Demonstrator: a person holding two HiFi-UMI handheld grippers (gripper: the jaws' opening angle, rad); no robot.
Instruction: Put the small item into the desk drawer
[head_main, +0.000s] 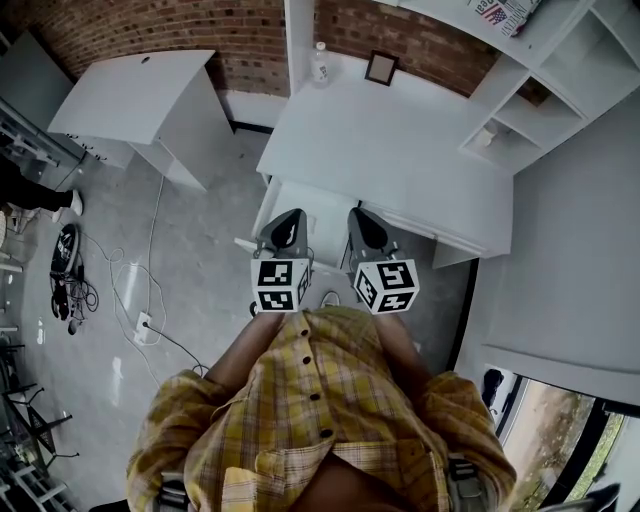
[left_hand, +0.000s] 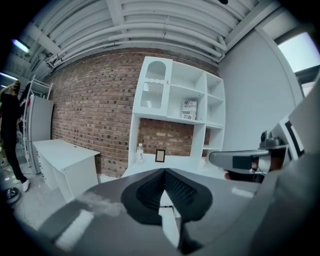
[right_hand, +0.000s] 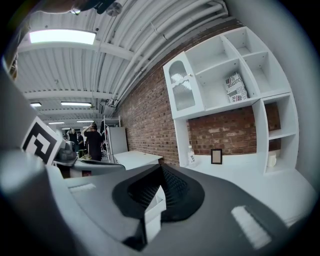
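A white desk (head_main: 400, 150) stands before me, and its drawer (head_main: 315, 205) is pulled out at the front left. My left gripper (head_main: 288, 225) and right gripper (head_main: 365, 225) hover side by side over the drawer, both shut with nothing between the jaws. In the left gripper view the jaws (left_hand: 164, 170) meet at the tips, with the white drawer edge (left_hand: 168, 215) below them. The right gripper view shows its jaws (right_hand: 160, 166) closed above the drawer's corner (right_hand: 152, 210). A small white item (right_hand: 271, 160) sits in the low shelf compartment at the desk's right end (head_main: 485, 138).
A clear bottle (head_main: 320, 65) and a small picture frame (head_main: 381, 68) stand at the desk's back by the brick wall. A white shelf unit (head_main: 540, 90) rises on the right. Another white desk (head_main: 140, 95) stands to the left, with cables (head_main: 140, 320) on the floor.
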